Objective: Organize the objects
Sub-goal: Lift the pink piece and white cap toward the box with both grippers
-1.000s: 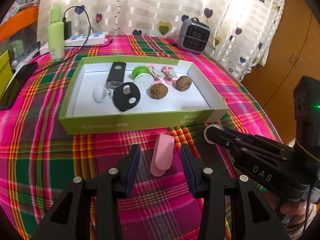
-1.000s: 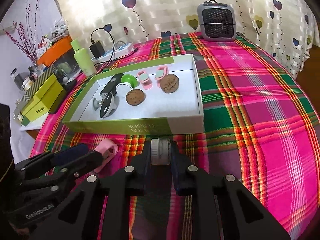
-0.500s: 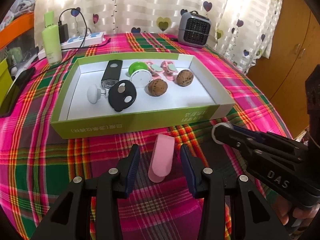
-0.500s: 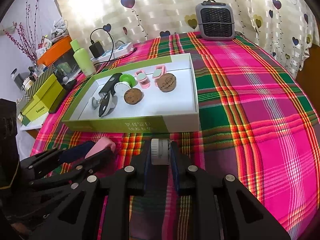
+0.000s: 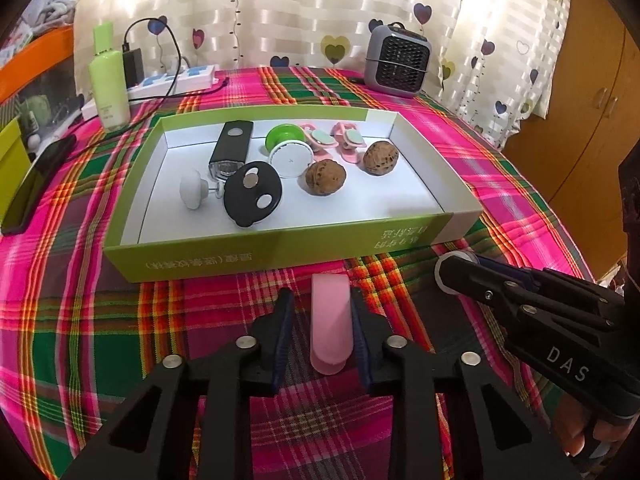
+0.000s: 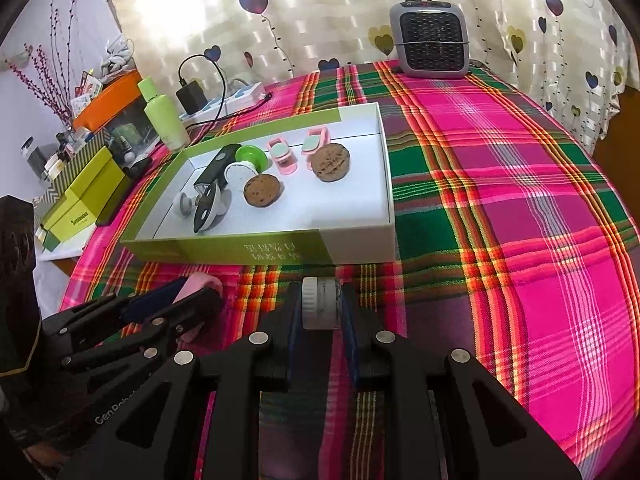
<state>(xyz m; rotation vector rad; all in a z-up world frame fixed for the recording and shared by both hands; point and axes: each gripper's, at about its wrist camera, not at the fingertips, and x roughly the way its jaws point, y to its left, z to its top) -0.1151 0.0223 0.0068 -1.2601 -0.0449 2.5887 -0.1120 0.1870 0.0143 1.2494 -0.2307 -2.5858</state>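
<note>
We take the green-walled box (image 5: pixel 280 252) as our landmark. In front of its near wall, our left gripper (image 5: pixel 322 336) has its pads spread around a pink clip (image 5: pixel 331 320); the right pad seems to touch the clip's edge while a strip of cloth shows by the left pad, so we call the claw open around it, not clamped. The clip's far end lies just short of the box's near wall.

Our right gripper (image 6: pixel 320 312) sits off the box's near right corner, pads pressed on both flat faces of a small white round roller (image 6: pixel 321 302), closed on it.

Inside the box, things crowd the left and back: a white knob (image 5: pixel 194 192), a black disc (image 5: pixel 252 196), a black flat device (image 5: pixel 232 148), a green-and-white cap (image 5: pixel 288 152), two pink clips (image 5: pixel 340 140) and two walnuts (image 5: pixel 325 178). The box floor toward its right wall and near right corner shows bare white.

Right of the box the plaid tablecloth (image 6: pixel 500 200) runs wide to the table's rim. Behind the box stand a grey heater (image 6: pixel 434 42), a green bottle (image 5: pixel 108 80) and a power strip (image 5: pixel 176 80).
</note>
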